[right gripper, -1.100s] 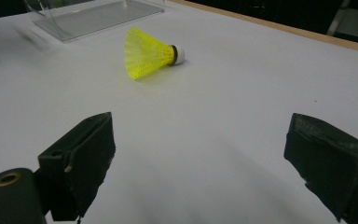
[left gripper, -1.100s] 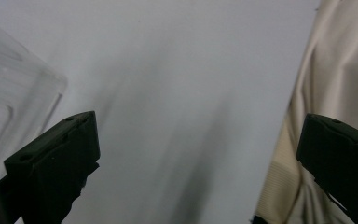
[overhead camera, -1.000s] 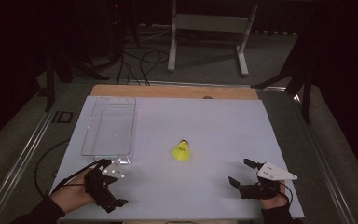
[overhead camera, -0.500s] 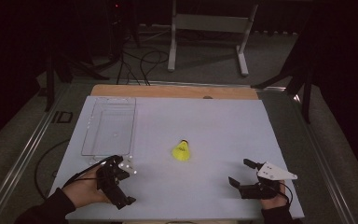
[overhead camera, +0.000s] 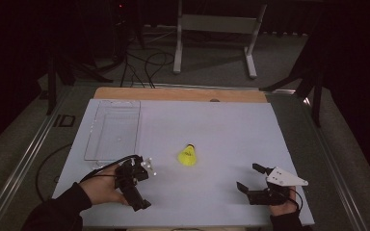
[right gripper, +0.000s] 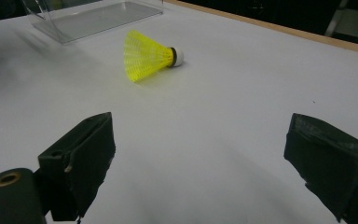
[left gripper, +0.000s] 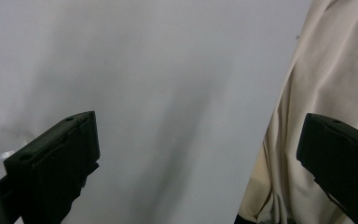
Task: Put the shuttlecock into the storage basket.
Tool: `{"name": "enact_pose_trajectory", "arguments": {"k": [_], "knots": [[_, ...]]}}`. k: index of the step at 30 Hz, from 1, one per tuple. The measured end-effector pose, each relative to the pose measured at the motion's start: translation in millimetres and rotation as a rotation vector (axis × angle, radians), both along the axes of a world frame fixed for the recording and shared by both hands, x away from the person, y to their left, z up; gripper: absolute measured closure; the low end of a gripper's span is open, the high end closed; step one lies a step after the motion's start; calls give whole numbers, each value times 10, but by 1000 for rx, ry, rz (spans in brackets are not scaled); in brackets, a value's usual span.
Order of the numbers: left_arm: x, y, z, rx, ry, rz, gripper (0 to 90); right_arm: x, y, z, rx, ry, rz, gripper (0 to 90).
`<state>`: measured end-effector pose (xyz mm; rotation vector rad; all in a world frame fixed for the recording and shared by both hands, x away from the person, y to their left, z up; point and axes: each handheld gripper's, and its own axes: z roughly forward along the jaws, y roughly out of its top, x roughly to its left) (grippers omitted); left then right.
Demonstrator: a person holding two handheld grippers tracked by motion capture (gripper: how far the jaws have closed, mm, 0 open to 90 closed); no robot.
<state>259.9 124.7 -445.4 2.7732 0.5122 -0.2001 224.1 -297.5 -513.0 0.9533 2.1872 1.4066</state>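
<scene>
The left gripper [overhead camera: 136,185] rests near the table's [overhead camera: 221,130] front-left edge, jaws spread and empty, apparently turned sideways. The right gripper [overhead camera: 248,179], equally wide and empty, faces a yellow shuttlecock [right gripper: 149,53] lying mid-table, beside a clear tray [overhead camera: 113,127].

A white table top [overhead camera: 212,130] fills the middle of the high view; a wooden strip [overhead camera: 173,94] runs along its far edge; a metal rail [overhead camera: 26,159] lies along its left side on grey floor. Beyond it stands a pale metal frame [overhead camera: 215,23] on two legs; black cables [overhead camera: 147,60] loop on the floor beside it. In the left gripper view creased beige cloth [left gripper: 326,70], perhaps clothing, lies past the table's edge.
</scene>
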Motion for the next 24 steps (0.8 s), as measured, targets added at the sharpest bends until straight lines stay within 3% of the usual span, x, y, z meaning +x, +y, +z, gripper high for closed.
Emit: {"name": "enact_pose_trajectory", "arguments": {"k": [2,13,24], "knots": [[36,-44,22,-8,6,-1,3,5,0,-4,0,1,0,85],[219,-309,134,42,8,-2,3,9,4,-8,6,6,9,86],[406,-487,246,15,-6,17,3,9,-9,-7,16,1,2,86]]}}
